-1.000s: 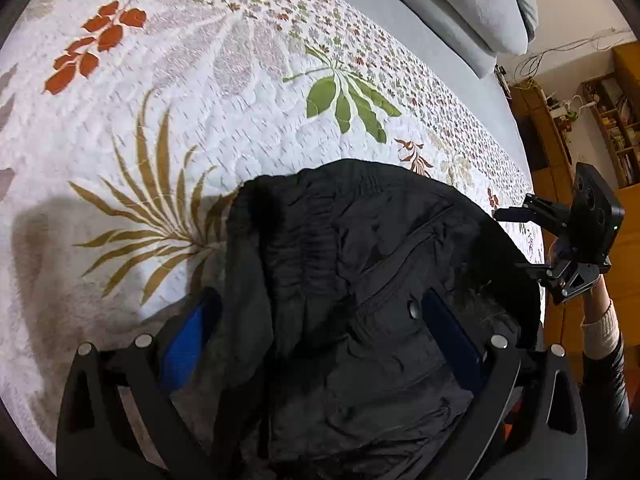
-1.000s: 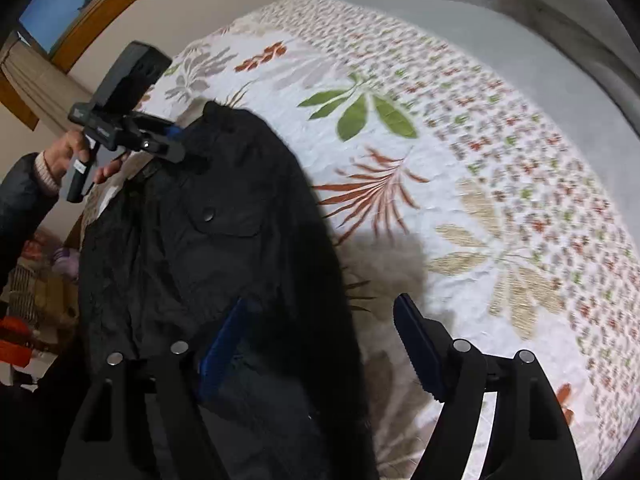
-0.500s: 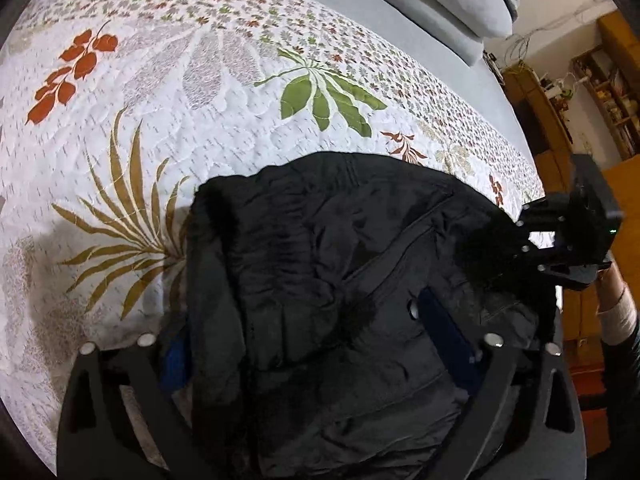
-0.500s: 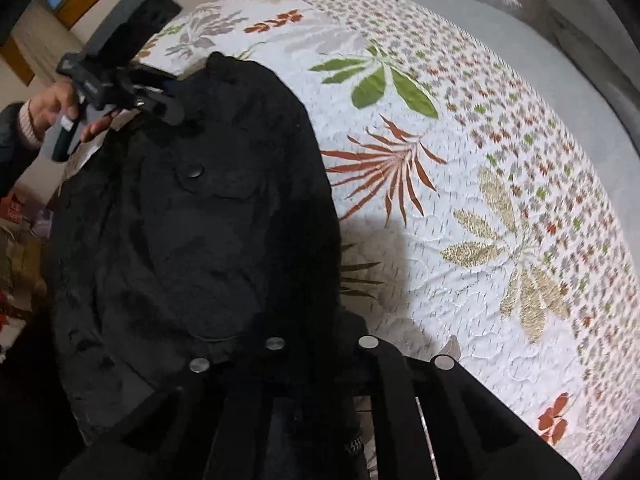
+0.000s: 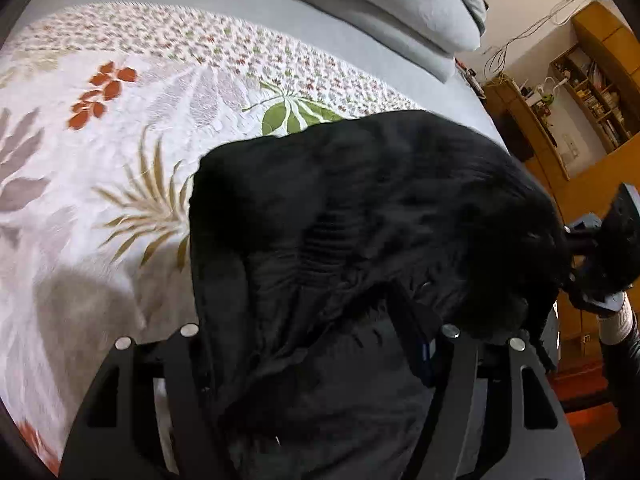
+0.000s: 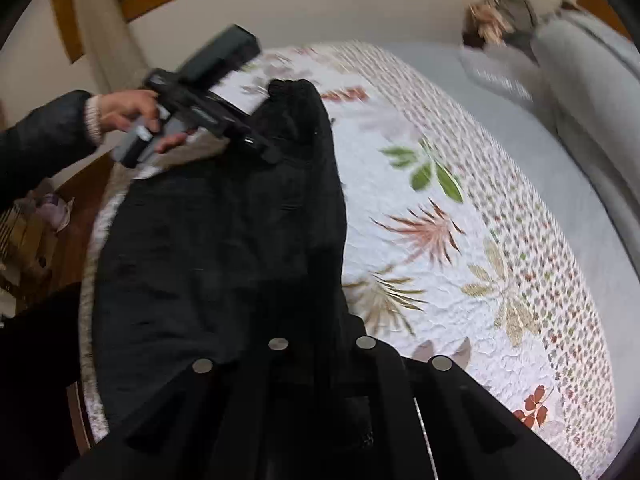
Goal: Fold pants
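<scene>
Black pants (image 5: 360, 240) lie bunched on a floral quilt (image 5: 120, 160), partly lifted off it. My left gripper (image 5: 312, 320) straddles the near end of the fabric. Its jaws are closing on the thick bunch between them, which hides the left finger; the right finger (image 5: 412, 320) presses into the cloth. In the right wrist view the same pants (image 6: 224, 240) run away from my right gripper (image 6: 320, 344), shut tight on the near edge of the fabric. The left gripper (image 6: 256, 144) shows there at the far end, held by a hand (image 6: 128, 112).
The quilt (image 6: 460, 260) covers a grey bed (image 5: 360, 48) with grey pillows (image 5: 400, 4) at its head. Wooden shelves (image 5: 592, 92) stand beyond the bed's right side. The right gripper (image 5: 592, 264) also shows at the right edge of the left wrist view.
The right jaws went from wide open to shut on the pants' edge and lifted it. The left jaws narrowed around the fabric. Both grippers rose, and the pants slid over the green leaf print.
</scene>
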Motion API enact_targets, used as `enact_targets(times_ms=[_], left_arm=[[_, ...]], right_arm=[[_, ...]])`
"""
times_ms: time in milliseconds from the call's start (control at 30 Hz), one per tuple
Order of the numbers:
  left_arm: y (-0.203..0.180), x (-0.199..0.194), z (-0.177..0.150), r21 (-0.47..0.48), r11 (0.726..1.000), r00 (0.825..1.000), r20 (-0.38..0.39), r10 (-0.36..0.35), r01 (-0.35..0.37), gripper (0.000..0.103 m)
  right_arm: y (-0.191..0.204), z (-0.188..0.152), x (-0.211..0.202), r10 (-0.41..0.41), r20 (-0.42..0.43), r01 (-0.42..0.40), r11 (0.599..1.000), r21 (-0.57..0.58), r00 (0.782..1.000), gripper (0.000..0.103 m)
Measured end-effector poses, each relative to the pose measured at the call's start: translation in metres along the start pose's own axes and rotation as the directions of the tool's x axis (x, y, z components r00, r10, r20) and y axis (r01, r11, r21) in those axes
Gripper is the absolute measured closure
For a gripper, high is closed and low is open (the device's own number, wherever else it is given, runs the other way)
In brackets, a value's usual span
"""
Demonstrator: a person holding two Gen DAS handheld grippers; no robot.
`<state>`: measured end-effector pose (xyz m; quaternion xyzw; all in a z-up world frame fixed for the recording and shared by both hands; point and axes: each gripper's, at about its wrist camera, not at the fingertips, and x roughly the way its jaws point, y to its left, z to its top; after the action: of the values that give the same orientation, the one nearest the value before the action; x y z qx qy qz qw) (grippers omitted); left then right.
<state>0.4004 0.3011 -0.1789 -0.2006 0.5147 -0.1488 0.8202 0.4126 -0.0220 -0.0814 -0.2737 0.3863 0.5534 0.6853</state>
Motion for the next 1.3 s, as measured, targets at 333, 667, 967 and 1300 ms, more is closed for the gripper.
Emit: enact_targets(times_ms=[333,667,967,1300], left_arm=[[-0.023,-0.067,-0.080,0.021,0.999,0.998,0.064,0.029,-0.031,0.028],[-0.004,-0.085,-0.173,0.030,0.989,0.989,-0.025,0.144,-0.144,0.026],[-0.007,-0.138,-0.218,-0.058,0.983,0.984,0.033,0.175,-0.173,0.019],[-0.077,-0.176,-0.209,0.009,1.000,0.979,0.204,0.007,-0.009,0.012]], right_arm=[[0.109,-0.022,-0.028,0.077,0.055,-0.072,0.994,-0.085,0.996,0.098],[0.195,-0.069,0.031,0.116,-0.051,-0.121,0.987,-0.103,0.992,0.098],[0.218,-0.098,0.073,0.025,-0.072,-0.029,0.999,-0.042,0.997,0.097],[0.210,-0.109,0.080,0.026,-0.024,-0.025,0.998,0.053,0.999,0.095]])
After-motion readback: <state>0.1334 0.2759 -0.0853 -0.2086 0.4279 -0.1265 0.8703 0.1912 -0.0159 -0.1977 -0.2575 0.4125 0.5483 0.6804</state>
